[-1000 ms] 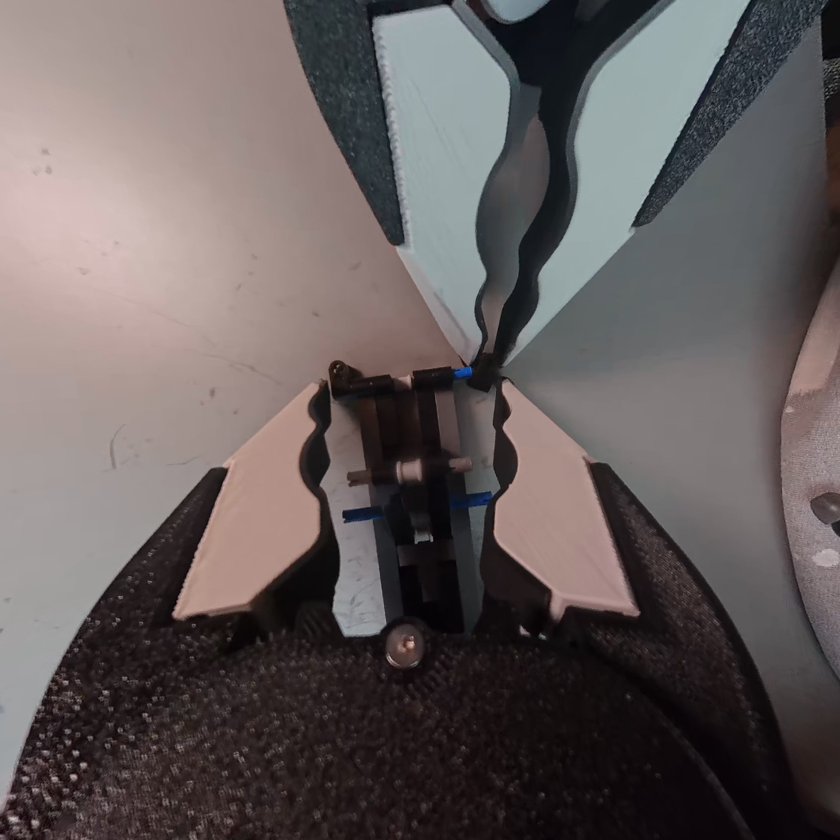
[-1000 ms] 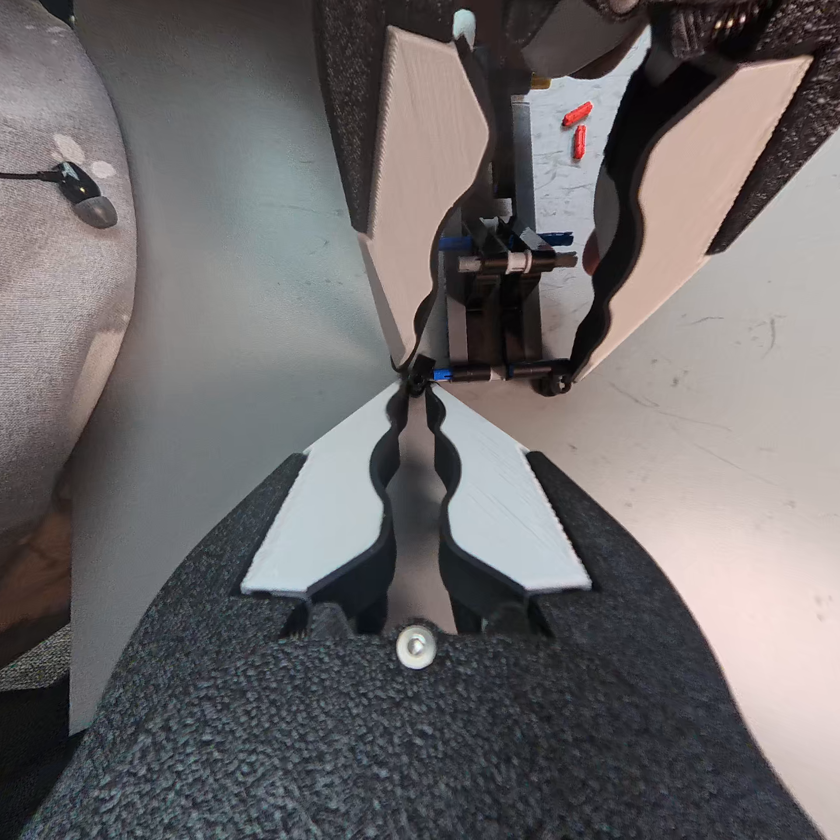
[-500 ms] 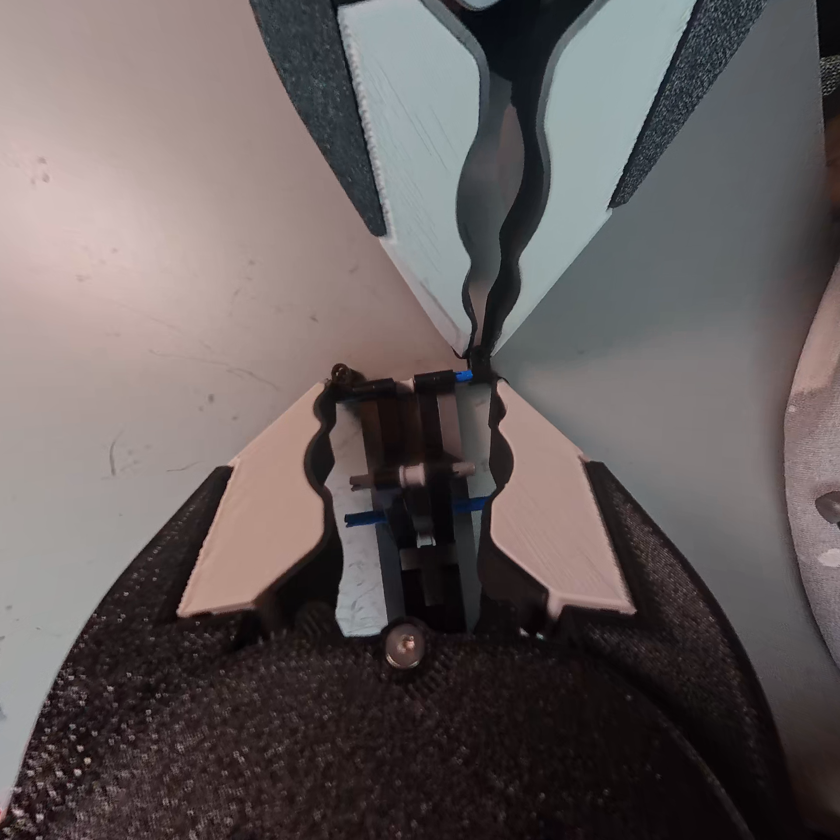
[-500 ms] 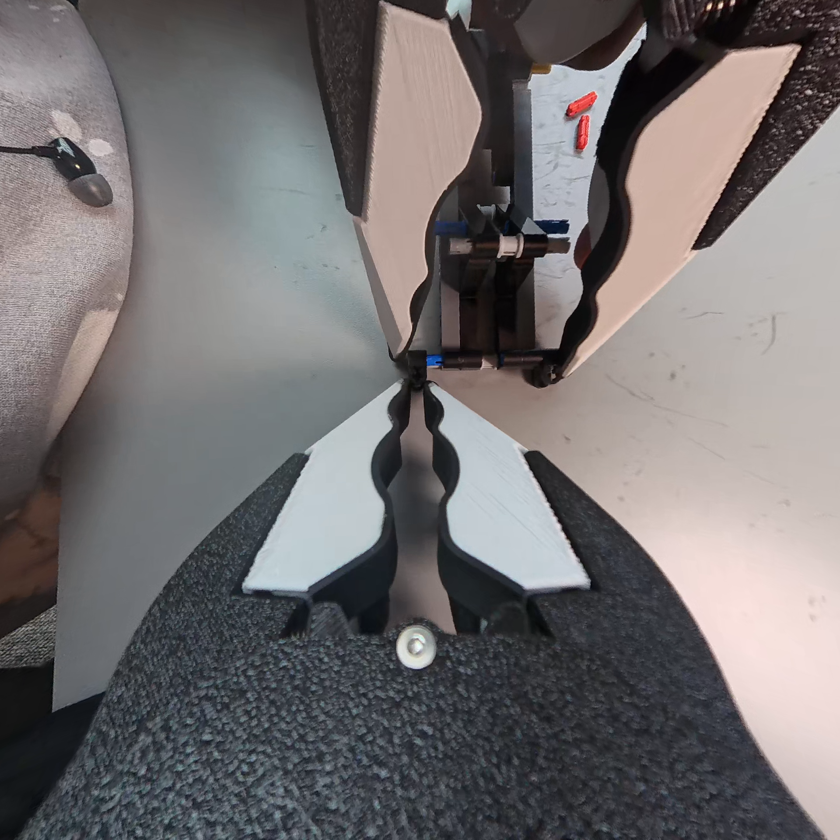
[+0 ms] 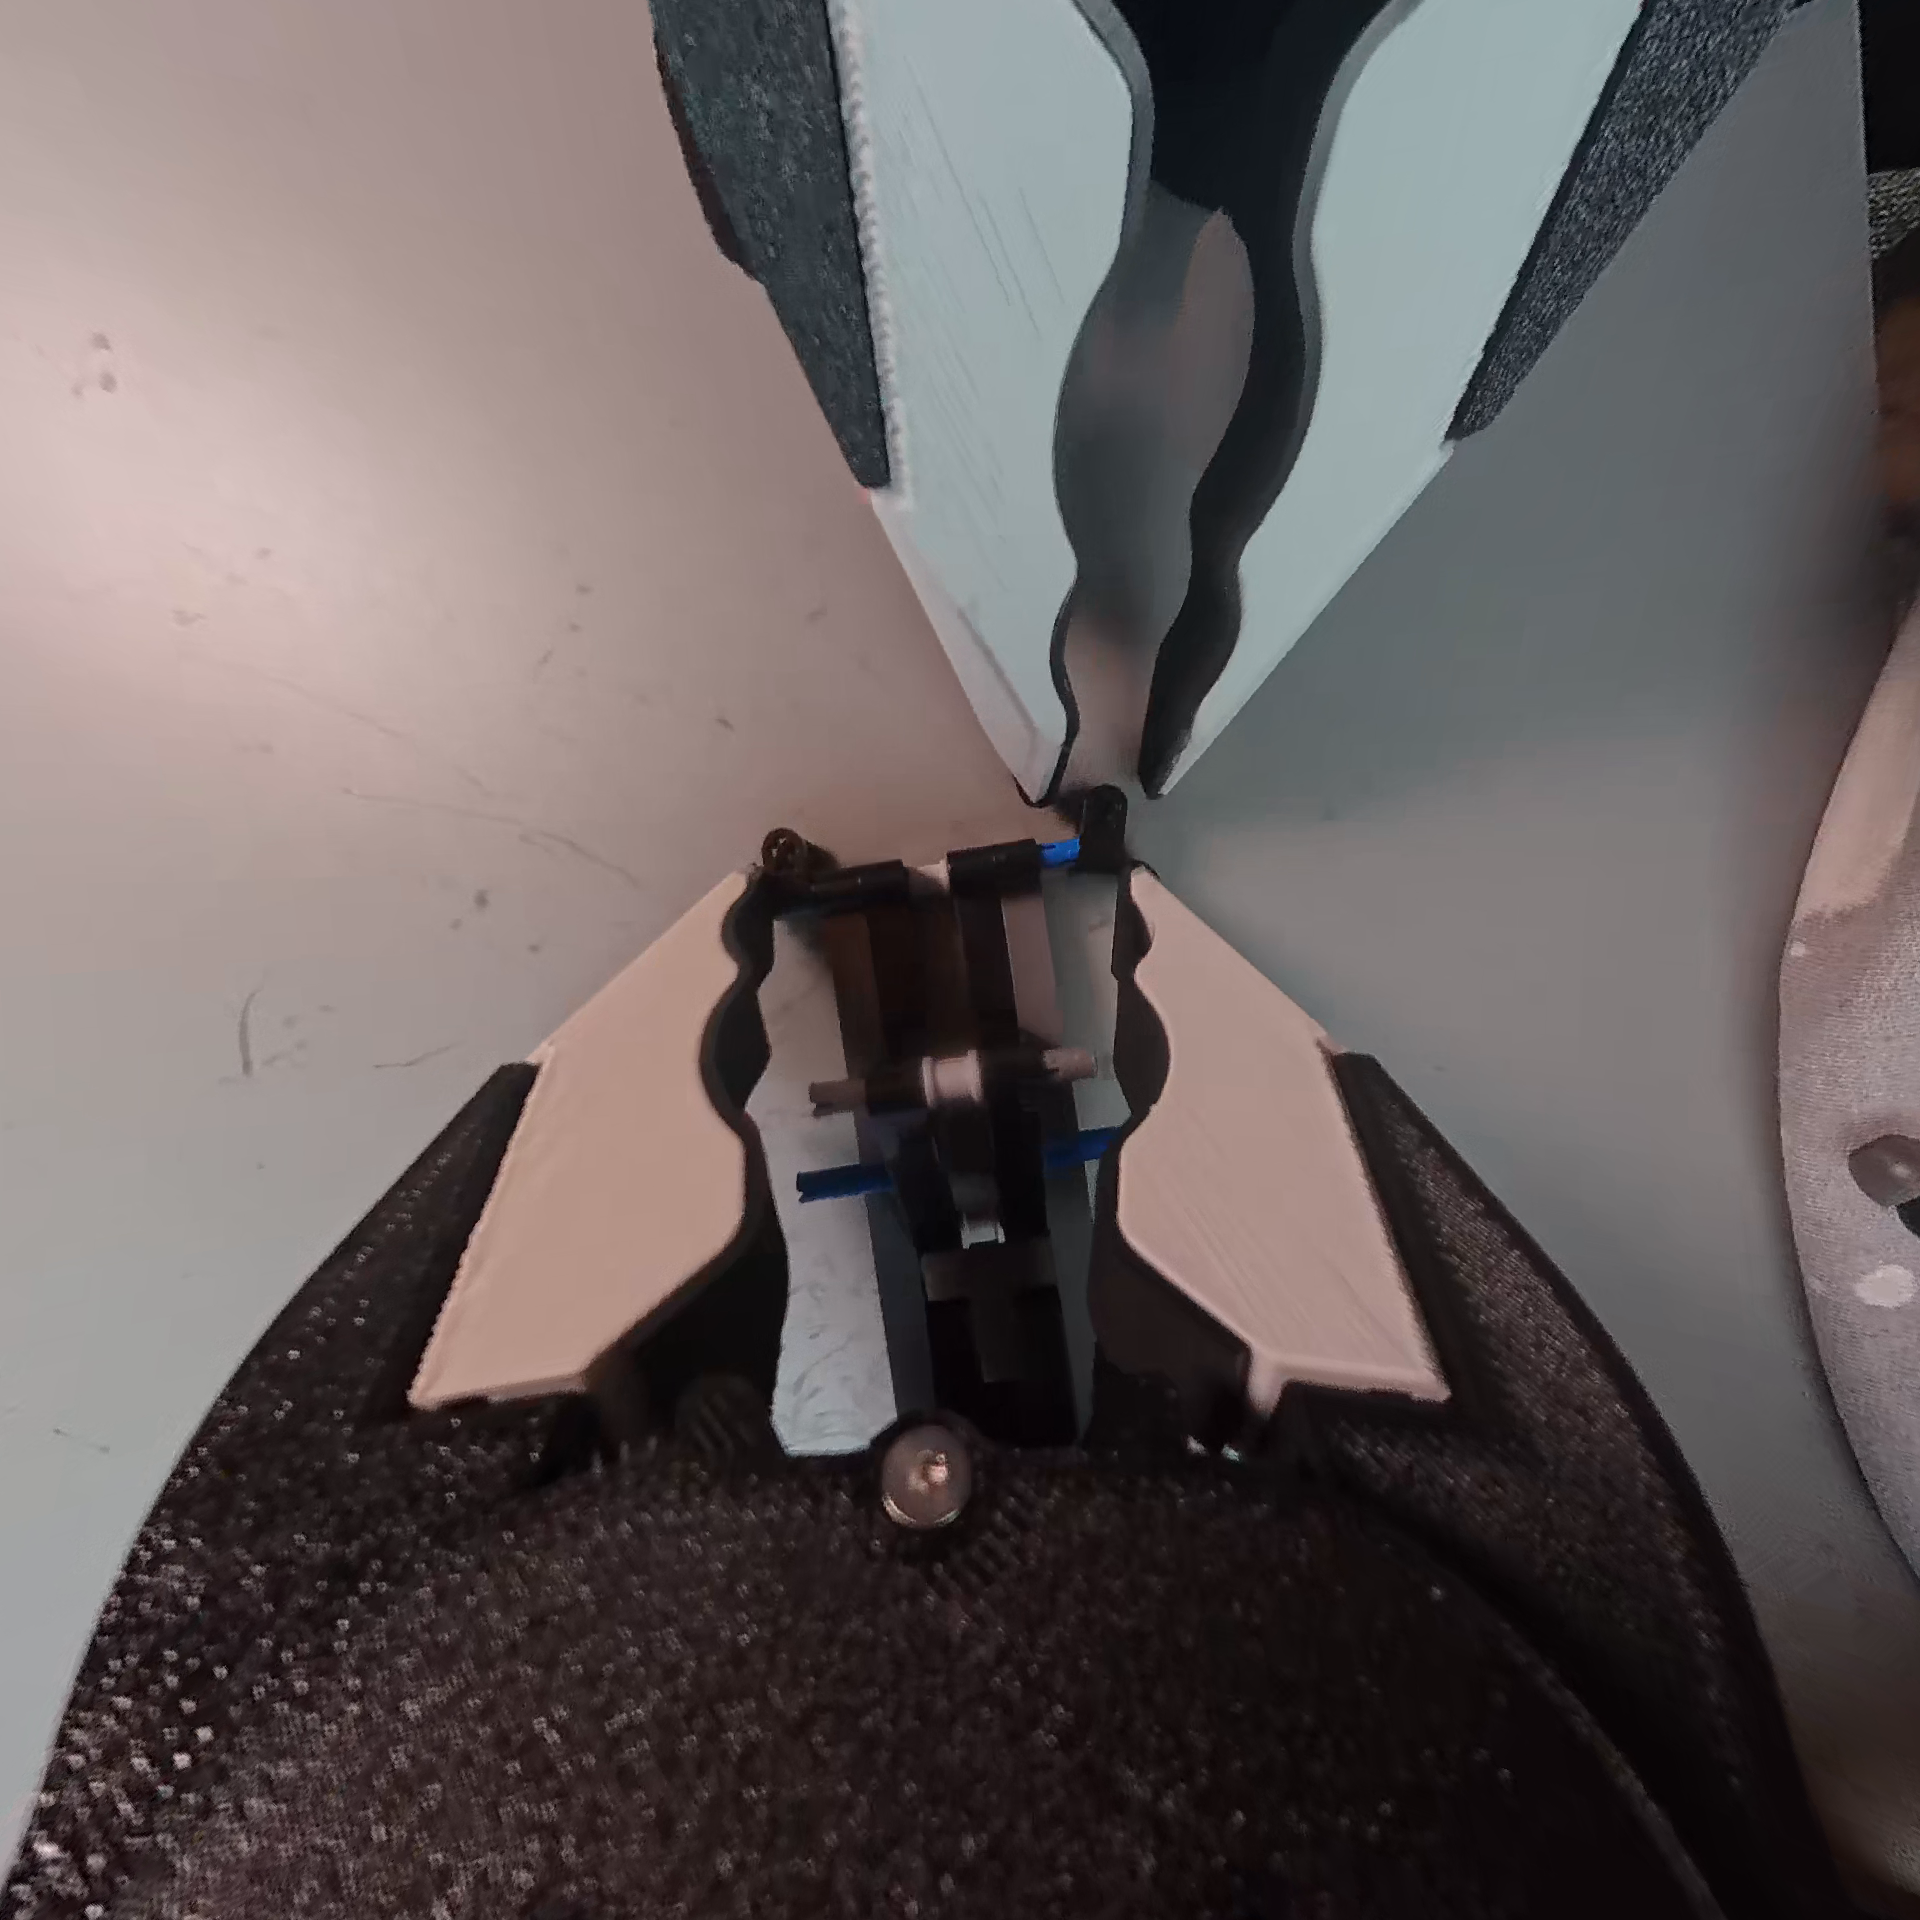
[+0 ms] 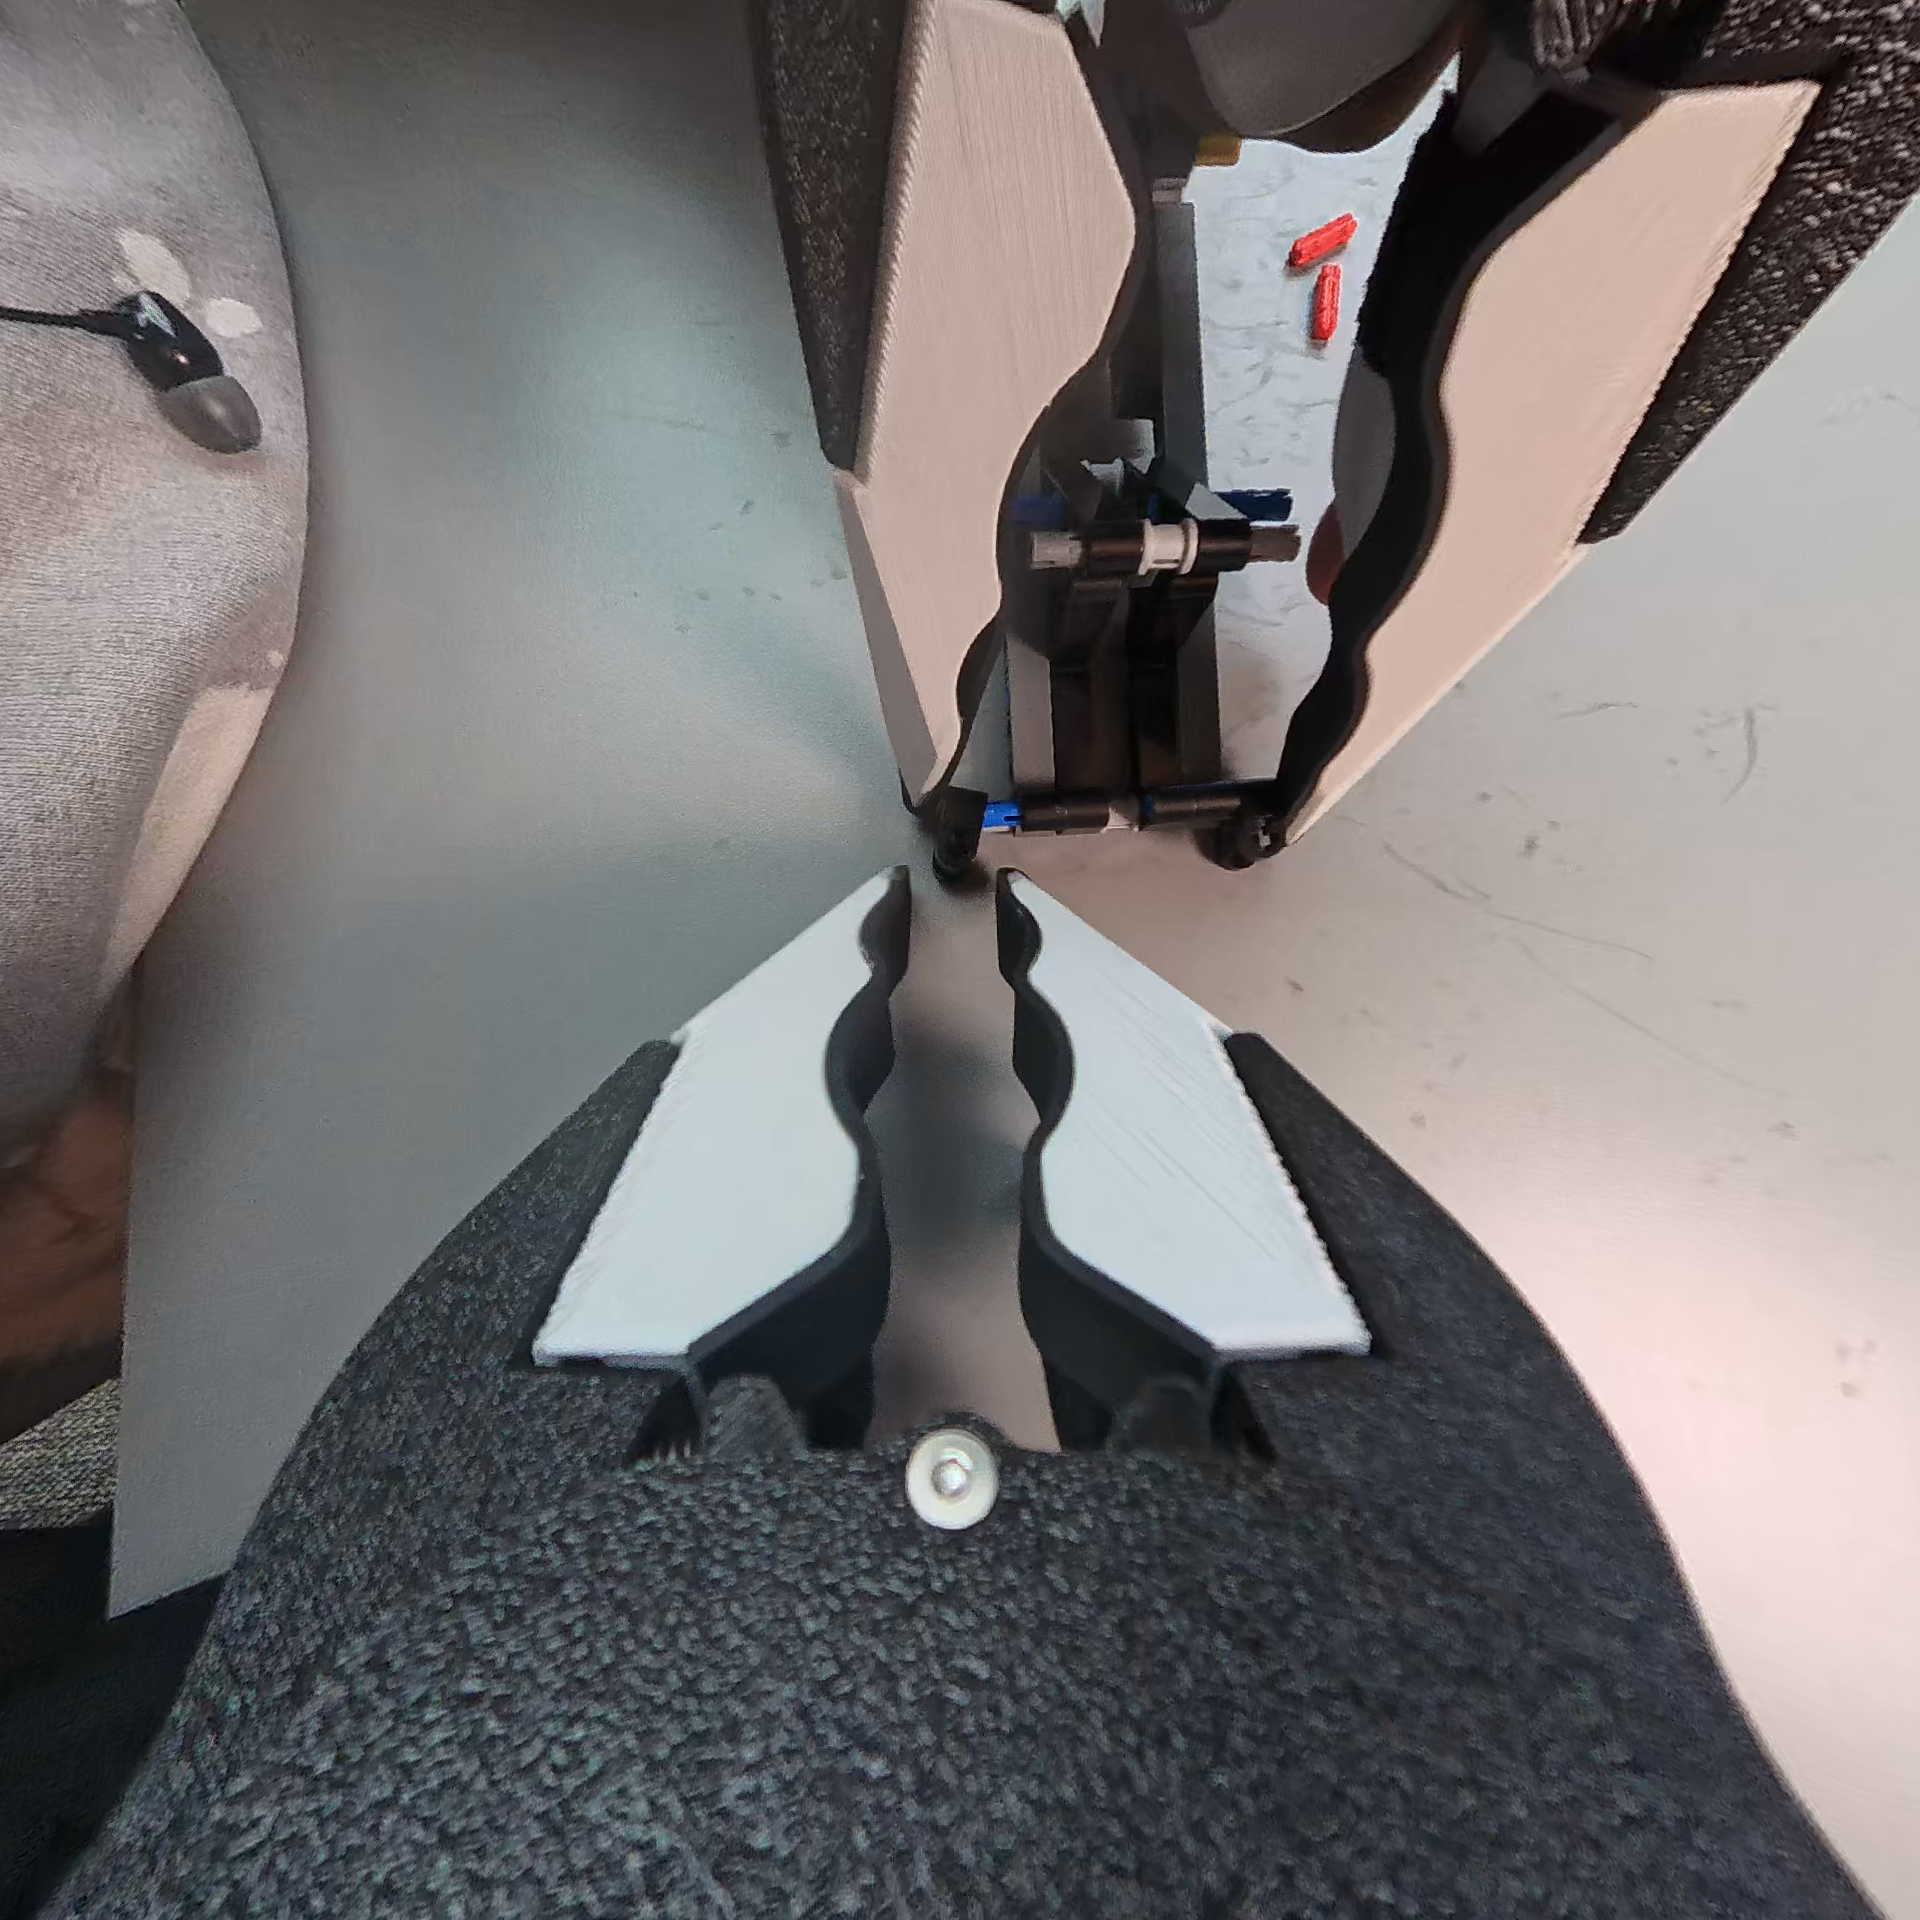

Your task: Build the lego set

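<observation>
Above the tabletop [image 5: 312,623], the left claw [image 5: 935,883] clasps the lego frame [image 5: 935,1039]; its black connector [image 6: 954,821] sits just ahead of the released right claw [image 6: 951,883], axle running crosswise.

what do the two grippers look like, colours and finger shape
The left gripper has beige flat fingers with wavy black inner pads, on a dark speckled body with a silver screw. The right gripper matches in shape, with pale grey-white fingers and a grey speckled body.
</observation>
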